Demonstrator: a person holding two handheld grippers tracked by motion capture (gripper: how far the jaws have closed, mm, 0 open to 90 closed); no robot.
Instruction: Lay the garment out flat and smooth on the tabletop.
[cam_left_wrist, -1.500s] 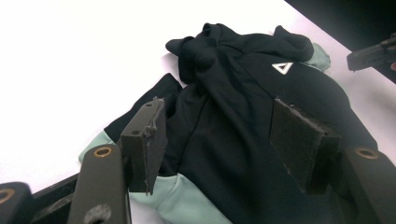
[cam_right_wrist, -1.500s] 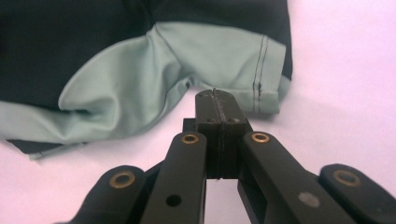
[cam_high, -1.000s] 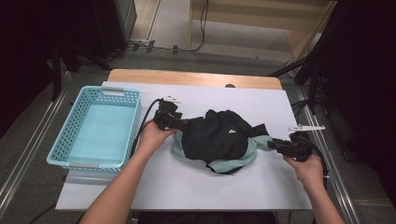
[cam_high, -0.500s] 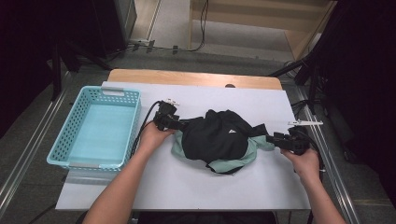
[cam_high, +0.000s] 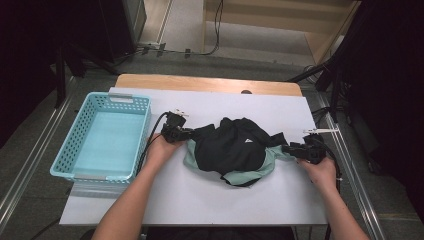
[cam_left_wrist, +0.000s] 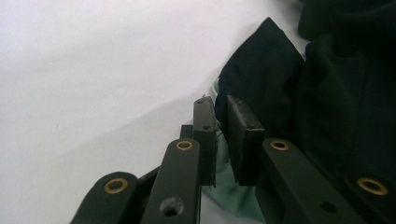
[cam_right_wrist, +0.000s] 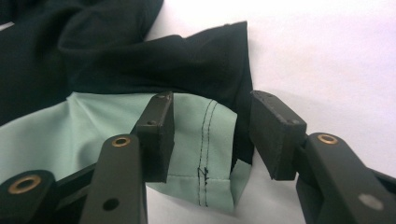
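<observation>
Black-and-mint garment (cam_high: 234, 152) is seen bunched mid-table, nearer the right edge, w/ blue basket (cam_high: 102, 137) at the left edge. Left gripper (cam_high: 186, 134) jaws are nearly together at the garment's left end; a real pinch can't be told. Right gripper (cam_high: 291, 149) jaws are held apart astride the stitched mint hem (cam_right_wrist: 205, 140). Fabric is judged soft, light, floppy; best taken at hems. Underside folds are hidden.

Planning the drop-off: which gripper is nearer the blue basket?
Left. The left gripper sits just right of the blue basket, at the garment's left edge. The right gripper is beyond the garment, near the table's right side.
</observation>
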